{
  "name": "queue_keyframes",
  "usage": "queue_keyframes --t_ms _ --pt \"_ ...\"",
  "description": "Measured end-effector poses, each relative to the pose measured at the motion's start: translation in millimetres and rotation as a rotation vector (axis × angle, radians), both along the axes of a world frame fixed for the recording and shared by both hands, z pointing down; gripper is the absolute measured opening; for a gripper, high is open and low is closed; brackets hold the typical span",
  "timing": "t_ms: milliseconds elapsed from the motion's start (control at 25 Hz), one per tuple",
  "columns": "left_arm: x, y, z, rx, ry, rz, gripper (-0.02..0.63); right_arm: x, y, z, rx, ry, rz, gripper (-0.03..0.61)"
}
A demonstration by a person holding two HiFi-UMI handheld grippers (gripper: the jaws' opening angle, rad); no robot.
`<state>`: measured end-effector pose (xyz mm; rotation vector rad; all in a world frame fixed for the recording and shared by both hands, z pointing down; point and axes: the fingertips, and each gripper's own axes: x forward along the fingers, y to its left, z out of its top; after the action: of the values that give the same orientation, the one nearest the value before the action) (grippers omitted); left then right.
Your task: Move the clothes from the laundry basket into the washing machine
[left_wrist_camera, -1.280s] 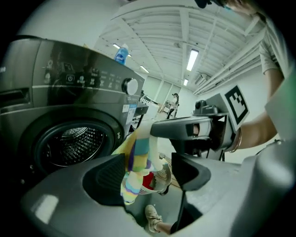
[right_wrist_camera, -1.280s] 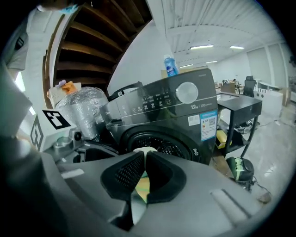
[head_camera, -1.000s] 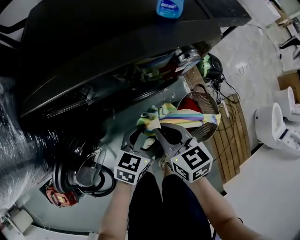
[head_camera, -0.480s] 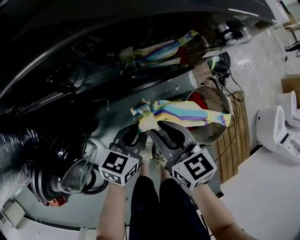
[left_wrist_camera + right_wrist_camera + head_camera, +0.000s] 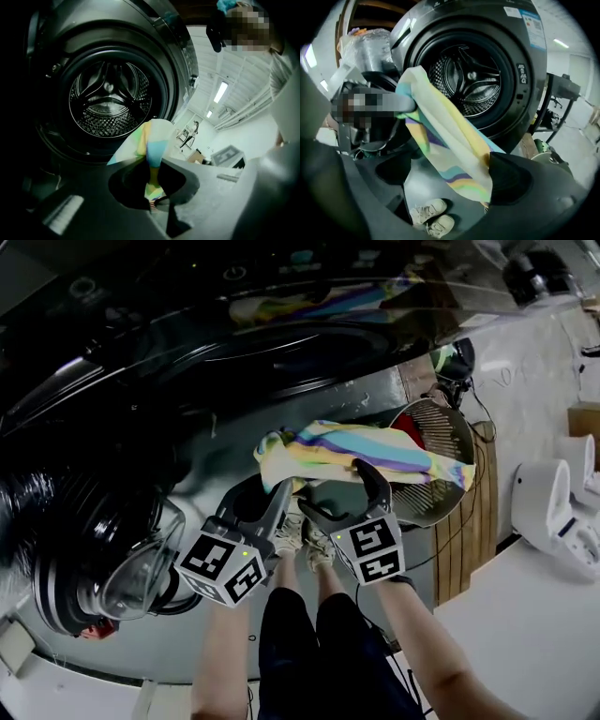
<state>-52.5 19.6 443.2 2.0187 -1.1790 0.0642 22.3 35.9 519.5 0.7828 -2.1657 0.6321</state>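
A pastel striped cloth (image 5: 347, 451) is stretched between both grippers in front of the dark washing machine (image 5: 281, 343). My left gripper (image 5: 284, 491) is shut on the cloth's left end, and in the left gripper view the cloth (image 5: 152, 145) rises from the jaws below the open drum (image 5: 110, 96). My right gripper (image 5: 349, 486) is shut on the cloth further right. There the cloth (image 5: 445, 136) crosses the drum opening (image 5: 473, 84) and its tail hangs by the right jaw. Its right end droops over the laundry basket (image 5: 450, 498), which holds a red garment (image 5: 405, 427).
The washer's round glass door (image 5: 122, 563) hangs open at the lower left. A silvery wrapped duct (image 5: 23, 502) lies beside it. My legs and pale shoes (image 5: 302, 538) stand directly below the grippers. A wooden board (image 5: 469, 540) and white appliance (image 5: 553, 507) are at right.
Both grippers have carried the cloth upward and closer to the washer front. The left gripper has shifted left, spreading the cloth wider. The basket now sits further right.
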Motion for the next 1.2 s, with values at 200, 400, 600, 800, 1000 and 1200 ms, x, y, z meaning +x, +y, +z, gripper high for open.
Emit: queue_keyframes --t_ms 200,400,600,800,1000,1200 --pt "-6.2 2.2 2.2 0.013 0.039 -0.039 0.038 -11.4 -11.0 39.2 0.012 0.062 0.077 0.442" --pt "-22.4 6.5 14.8 -0.024 0.053 -0.113 0.039 -10.7 -32.0 34.9 0.073 0.061 0.167 0.174" --pt "-29.8 9.0 28.7 -0.056 0.043 -0.176 0.051 -18.8 -47.0 11.9 0.095 -0.036 0.213 0.041" --pt "-43.3 8.7 47.4 -0.118 0.036 -0.222 0.175 -28.0 -80.5 -17.6 0.144 -0.141 0.276 0.04" --pt "-51.0 6.2 55.6 -0.118 0.052 -0.267 0.18 -71.8 -125.8 -39.4 0.225 -0.208 0.195 0.039" --pt "-58.0 9.7 60.8 -0.11 0.084 -0.306 0.178 -119.7 -164.0 -44.9 0.285 -0.242 0.156 0.04"
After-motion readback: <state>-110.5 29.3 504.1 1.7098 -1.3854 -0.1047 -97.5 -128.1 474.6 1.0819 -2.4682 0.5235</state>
